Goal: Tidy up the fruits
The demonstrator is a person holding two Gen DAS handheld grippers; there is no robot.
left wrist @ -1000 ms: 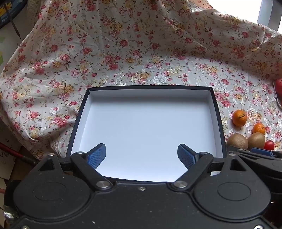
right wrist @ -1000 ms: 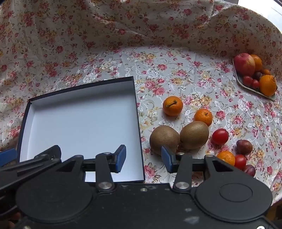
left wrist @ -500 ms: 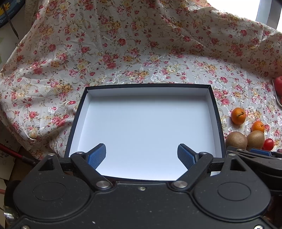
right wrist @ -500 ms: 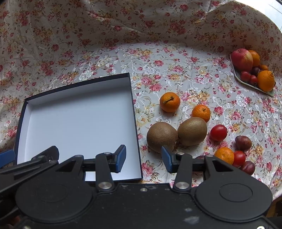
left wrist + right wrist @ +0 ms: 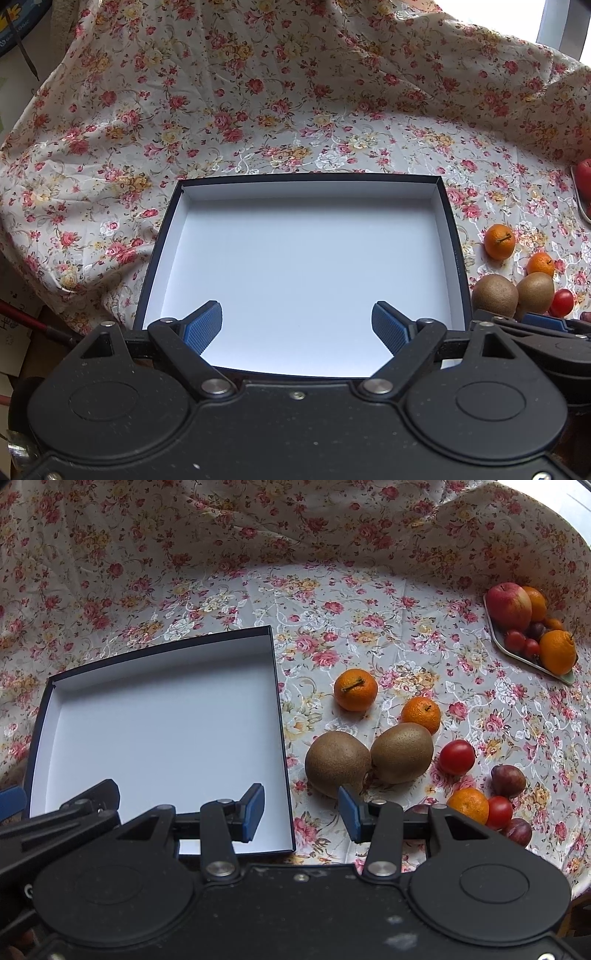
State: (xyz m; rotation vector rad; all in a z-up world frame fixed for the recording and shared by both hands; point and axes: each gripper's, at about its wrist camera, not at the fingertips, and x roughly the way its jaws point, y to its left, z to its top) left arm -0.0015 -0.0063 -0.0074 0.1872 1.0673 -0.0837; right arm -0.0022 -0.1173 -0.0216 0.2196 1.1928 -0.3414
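Hovering: left claw (image 5: 296, 322) wide open, empty, over box (image 5: 453, 236) | right claw (image 5: 301, 813) part-open, empty

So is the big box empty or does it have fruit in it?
Empty. The box shows only its bare white floor; the kiwis lie outside on the cloth.

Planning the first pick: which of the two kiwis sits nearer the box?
The left kiwi, beside the box wall. The other kiwi touches its far side, next to a cherry tomato.

Matt white card lines the box (image 5: 306, 258), on slightly glossy floral cloth (image 5: 369, 590); 2 kiwis (image 5: 338, 762) look rough-skinned.
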